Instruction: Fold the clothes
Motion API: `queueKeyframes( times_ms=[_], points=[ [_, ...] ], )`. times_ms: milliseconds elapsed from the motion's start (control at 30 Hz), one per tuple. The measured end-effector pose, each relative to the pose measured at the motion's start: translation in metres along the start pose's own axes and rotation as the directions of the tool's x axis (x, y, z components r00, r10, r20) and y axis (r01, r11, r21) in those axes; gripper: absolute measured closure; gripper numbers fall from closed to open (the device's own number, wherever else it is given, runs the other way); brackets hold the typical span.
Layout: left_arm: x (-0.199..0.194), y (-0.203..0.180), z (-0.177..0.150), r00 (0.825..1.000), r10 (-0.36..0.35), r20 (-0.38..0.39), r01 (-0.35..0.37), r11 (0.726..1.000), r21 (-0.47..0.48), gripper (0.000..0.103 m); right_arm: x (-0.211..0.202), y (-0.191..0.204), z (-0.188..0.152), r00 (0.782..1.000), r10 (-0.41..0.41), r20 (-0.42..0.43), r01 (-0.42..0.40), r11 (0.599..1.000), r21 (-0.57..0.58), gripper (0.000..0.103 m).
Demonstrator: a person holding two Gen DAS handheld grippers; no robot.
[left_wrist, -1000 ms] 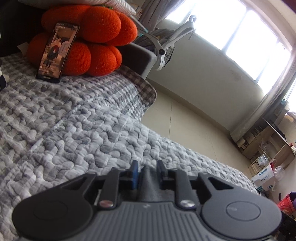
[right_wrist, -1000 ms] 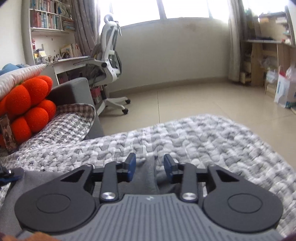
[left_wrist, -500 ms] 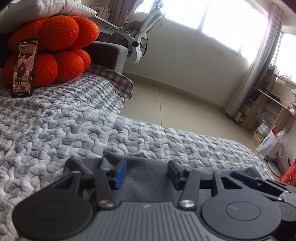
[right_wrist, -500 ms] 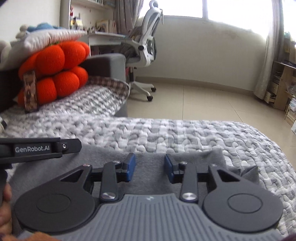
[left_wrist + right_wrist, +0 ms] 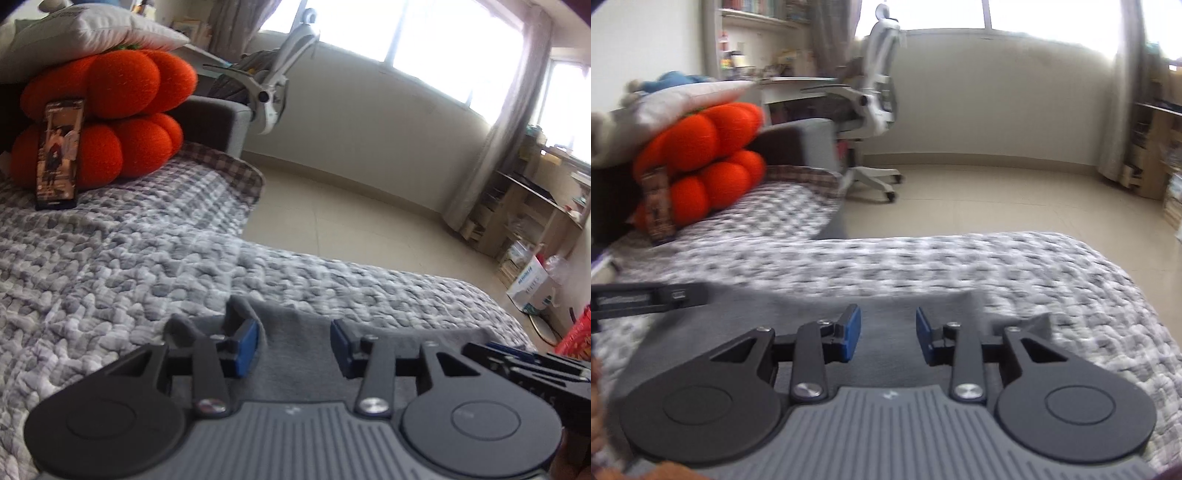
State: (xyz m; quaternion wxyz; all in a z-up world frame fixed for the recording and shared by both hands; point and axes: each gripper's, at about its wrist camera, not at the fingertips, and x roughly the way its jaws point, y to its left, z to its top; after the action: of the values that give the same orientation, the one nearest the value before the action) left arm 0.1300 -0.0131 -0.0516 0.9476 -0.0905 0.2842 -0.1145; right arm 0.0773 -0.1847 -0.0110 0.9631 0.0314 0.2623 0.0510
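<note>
Left wrist view: both claws released over the grey garment

Your left gripper (image 5: 293, 347) has its jaws spread apart, with nothing between the blue pads. It hovers over the grey garment (image 5: 295, 332), which lies flat on the grey quilted cover (image 5: 110, 266); a small fold of cloth stands up beside the left finger. Your right gripper (image 5: 888, 336) is released too, above the same garment (image 5: 886, 314), near its far edge. Far left, a phone (image 5: 57, 155) leans against the orange cushion (image 5: 122, 110). An office chair (image 5: 875, 110) stands on the floor beyond.
</note>
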Motion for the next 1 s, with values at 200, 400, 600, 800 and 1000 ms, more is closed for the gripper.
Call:
queueKeyframes(
  times_ms=[200,400,600,800,1000],
  points=[
    [-0.014,-0.016,-0.015,0.994,-0.096,-0.056,0.101,0.991,0.088,0.058,-0.012,0.024,-0.019,0.998,0.052,-0.044,-0.055,0.995,-0.078,0.068],
    [-0.023,0.013,-0.027,0.996,-0.015,-0.082,0.027,0.990,0.139,0.058,-0.019,-0.007,-0.030,0.998,0.011,-0.054,-0.013,0.999,-0.035,0.066],
    [-0.039,0.067,-0.017,0.992,0.073,-0.105,-0.072,0.997,0.010,0.058,-0.036,-0.032,-0.034,0.998,-0.029,-0.050,0.030,0.999,0.011,0.066],
    [-0.046,0.108,-0.011,0.984,-0.023,-0.179,-0.022,0.969,-0.245,0.055,-0.050,-0.043,-0.030,0.999,-0.038,-0.038,0.041,0.997,0.062,0.065],
    [-0.040,0.132,-0.018,0.952,-0.234,-0.199,0.102,0.851,-0.516,0.048,-0.059,-0.044,-0.026,0.999,0.017,-0.044,-0.011,0.993,0.121,0.064]
  ],
)
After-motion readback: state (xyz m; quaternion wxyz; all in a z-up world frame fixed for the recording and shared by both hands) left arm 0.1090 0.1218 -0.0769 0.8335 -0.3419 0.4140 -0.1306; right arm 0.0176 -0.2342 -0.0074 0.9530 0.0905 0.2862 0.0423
